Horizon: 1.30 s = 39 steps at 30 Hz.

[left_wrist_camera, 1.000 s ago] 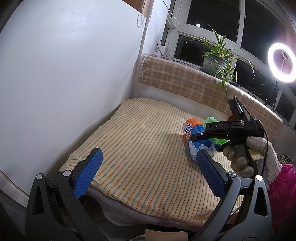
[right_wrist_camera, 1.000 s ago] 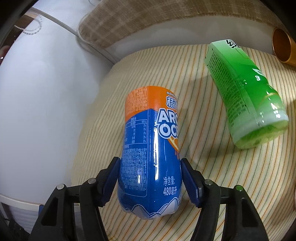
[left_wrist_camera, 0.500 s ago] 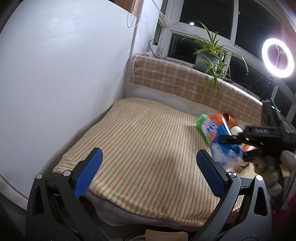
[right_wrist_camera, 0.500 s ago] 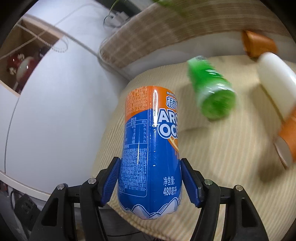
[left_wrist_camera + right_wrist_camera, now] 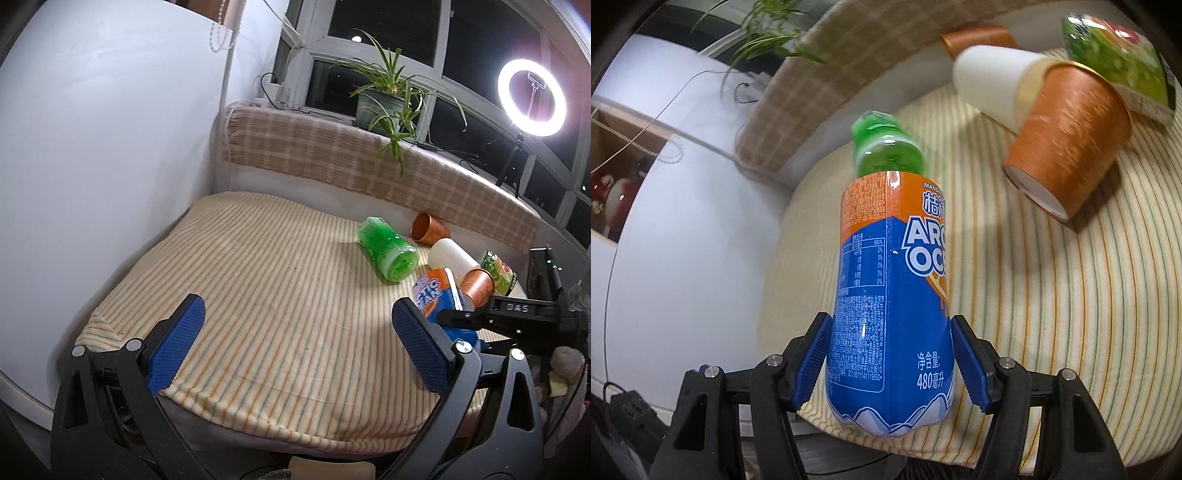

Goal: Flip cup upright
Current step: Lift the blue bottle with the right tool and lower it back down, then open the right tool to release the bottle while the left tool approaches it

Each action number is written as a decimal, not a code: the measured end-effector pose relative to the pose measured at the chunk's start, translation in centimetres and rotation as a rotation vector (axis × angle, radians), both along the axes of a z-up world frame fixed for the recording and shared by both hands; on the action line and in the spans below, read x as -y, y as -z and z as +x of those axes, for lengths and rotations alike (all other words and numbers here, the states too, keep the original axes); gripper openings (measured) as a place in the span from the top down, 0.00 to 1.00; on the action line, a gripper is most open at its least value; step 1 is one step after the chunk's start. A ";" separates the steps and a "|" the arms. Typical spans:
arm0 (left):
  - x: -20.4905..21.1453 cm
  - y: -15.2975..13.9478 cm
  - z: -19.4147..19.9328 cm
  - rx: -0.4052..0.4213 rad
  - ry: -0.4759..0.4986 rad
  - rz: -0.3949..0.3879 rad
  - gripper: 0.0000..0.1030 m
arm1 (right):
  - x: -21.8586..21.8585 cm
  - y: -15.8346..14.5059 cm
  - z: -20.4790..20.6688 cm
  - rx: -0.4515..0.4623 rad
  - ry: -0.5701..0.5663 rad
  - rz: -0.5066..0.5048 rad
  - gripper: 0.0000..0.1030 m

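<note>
My right gripper (image 5: 891,360) is shut on a blue and orange drink bottle (image 5: 892,295) and holds it above the striped cushion; it also shows in the left wrist view (image 5: 436,295). An orange paper cup (image 5: 1071,140) lies on its side, nested with a white cup (image 5: 990,81); both show in the left wrist view, orange (image 5: 478,286), white (image 5: 450,254). A second orange cup (image 5: 428,229) lies on its side at the back. My left gripper (image 5: 295,345) is open and empty over the cushion's front.
A green bottle (image 5: 388,249) lies on the striped cushion (image 5: 258,277). A green snack bag (image 5: 1115,55) lies at the far right. A white wall (image 5: 92,166) stands left; a checked backrest (image 5: 351,162) and potted plant (image 5: 384,107) are behind.
My right gripper has carried the blue bottle rightward and toward the cushion's front, away from the green bottle and nearer the orange and white cups. My left gripper stays open.
</note>
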<state>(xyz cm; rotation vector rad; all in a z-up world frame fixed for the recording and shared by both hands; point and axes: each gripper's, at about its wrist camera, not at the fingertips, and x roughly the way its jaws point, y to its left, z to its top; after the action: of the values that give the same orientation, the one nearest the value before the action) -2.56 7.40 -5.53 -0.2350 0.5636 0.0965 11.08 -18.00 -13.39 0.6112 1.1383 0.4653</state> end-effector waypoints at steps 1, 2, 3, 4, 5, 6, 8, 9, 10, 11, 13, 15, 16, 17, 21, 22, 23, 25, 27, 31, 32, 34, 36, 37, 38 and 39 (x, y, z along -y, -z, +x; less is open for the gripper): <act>0.1 0.0 0.0 0.000 0.002 0.002 0.00 | 0.1 0.3 0.1 -0.004 0.006 0.002 0.35; 0.2 -0.1 0.0 0.001 0.003 0.004 0.00 | 0.1 0.5 0.3 -0.007 0.012 0.002 0.34; 0.2 0.0 0.0 0.001 0.002 0.004 0.00 | 0.1 0.7 0.3 -0.007 0.017 -0.001 0.34; 0.2 0.0 0.0 0.002 0.001 0.003 0.00 | 0.1 0.8 0.4 -0.010 0.021 -0.004 0.34; 0.2 0.0 0.0 0.000 0.000 0.002 0.00 | 0.2 1.0 0.4 -0.013 0.025 -0.004 0.34; 0.1 0.0 0.0 -0.002 -0.001 0.001 0.00 | 0.1 1.3 0.5 -0.016 0.027 -0.007 0.34; 0.1 -0.1 0.0 -0.004 -0.003 0.002 0.00 | 0.0 1.6 0.9 -0.024 0.034 -0.014 0.34; 0.1 -0.1 0.0 -0.004 -0.003 0.004 0.00 | 0.1 1.7 0.6 -0.026 0.036 -0.019 0.34; 0.0 -0.1 0.0 -0.004 -0.002 0.004 0.00 | 0.1 1.8 0.5 -0.028 0.038 -0.027 0.33; 0.0 -0.1 0.0 -0.004 -0.001 0.003 0.00 | 0.1 1.9 0.6 -0.028 0.037 -0.033 0.33; -0.1 -0.1 0.0 -0.005 0.003 0.003 0.00 | -0.1 1.8 0.7 -0.025 0.036 -0.041 0.32; -0.1 -0.1 0.1 -0.009 0.008 0.002 0.00 | -0.1 1.7 0.7 -0.025 0.027 -0.048 0.28; -0.1 0.0 0.2 -0.010 0.012 0.001 0.00 | -0.1 1.6 0.7 -0.022 0.021 -0.050 0.23; 0.0 0.0 0.3 -0.013 0.017 0.000 0.00 | 0.0 1.4 0.6 -0.015 0.013 -0.050 0.19; 0.6 -0.2 0.6 -0.017 0.046 0.010 0.00 | 0.4 0.1 0.0 0.042 -0.029 -0.076 0.17; 0.9 -0.3 0.8 -0.019 0.054 0.014 0.00 | 0.6 -0.4 -0.4 0.064 -0.038 -0.090 0.16; 1.1 -0.3 1.0 -0.020 0.061 0.013 0.01 | 0.9 -0.9 -0.8 0.090 -0.045 -0.105 0.16; 1.5 -0.4 1.6 -0.024 0.086 -0.002 0.01 | 1.6 -1.7 -1.6 0.124 -0.049 -0.125 0.16; 2.0 -0.4 2.1 -0.032 0.121 -0.019 0.00 | 2.5 -2.3 -2.7 0.157 -0.046 -0.141 0.16; 3.1 -0.2 4.3 -0.094 0.248 -0.112 0.01 | 4.5 -3.0 -4.9 0.192 -0.023 -0.178 0.15; 3.4 0.1 5.2 -0.124 0.286 -0.156 0.01 | 4.9 -3.0 -5.2 0.194 -0.014 -0.185 0.15; 3.7 0.8 6.9 -0.185 0.329 -0.232 0.08 | 6.0 -3.0 -6.2 0.197 0.012 -0.199 0.15; 4.0 1.4 8.3 -0.232 0.356 -0.296 0.12 | 7.2 -2.9 -6.9 0.190 0.039 -0.198 0.15; 4.2 1.8 9.1 -0.254 0.367 -0.328 0.12 | 7.6 -2.8 -7.1 0.185 0.053 -0.194 0.15; 4.4 2.2 9.9 -0.282 0.376 -0.360 0.13 | 8.1 -2.7 -7.3 0.181 0.065 -0.189 0.15; 4.5 2.5 10.5 -0.300 0.387 -0.389 0.15 | 8.7 -2.7 -7.6 0.178 0.080 -0.186 0.15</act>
<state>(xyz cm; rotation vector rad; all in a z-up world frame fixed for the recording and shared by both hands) 7.89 2.86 -8.07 -0.4890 0.9170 -0.3620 3.48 -26.74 -10.71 0.4422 0.9710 0.3333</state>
